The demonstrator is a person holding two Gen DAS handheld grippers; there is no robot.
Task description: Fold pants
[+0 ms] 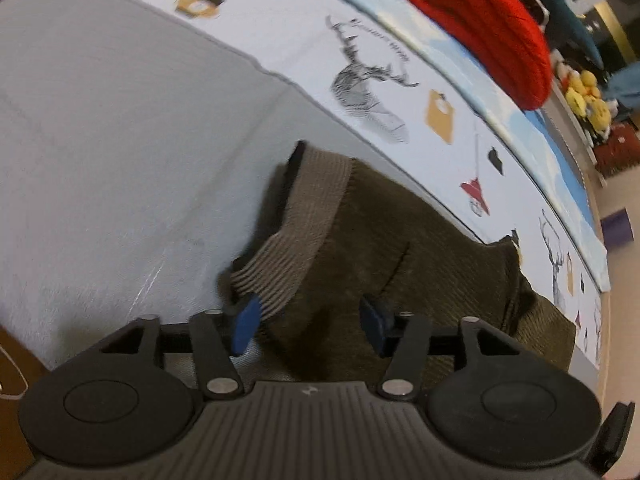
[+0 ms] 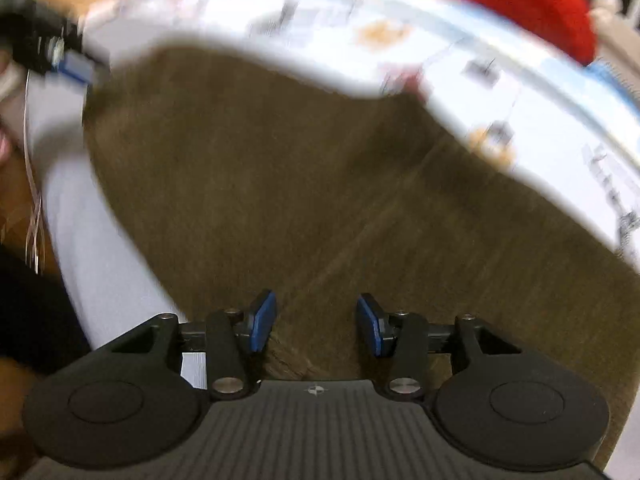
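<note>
Olive-brown corduroy pants (image 1: 380, 248) lie on a pale grey sheet (image 1: 100, 128), with the lighter ribbed waistband (image 1: 308, 208) at their left end. My left gripper (image 1: 310, 322) hovers open over that end. Its left pad (image 1: 246, 324) is beside the edge of the ribbed band and presses on nothing. In the blurred right wrist view the pants (image 2: 280, 168) spread wide below my right gripper (image 2: 316, 326). Its blue pads stand apart, and a small bunch of cloth (image 2: 286, 360) rises near the left pad. The left gripper (image 2: 74, 66) shows at the pants' far left corner.
A printed cover with deer and house drawings (image 1: 360, 80) borders the sheet along the far side. Beyond it lie a red knitted item (image 1: 480, 20) and yellow plush toys (image 1: 588, 100). A purple box (image 1: 618, 226) stands on the floor at the right. Brown floor (image 1: 12, 360) shows at the near left.
</note>
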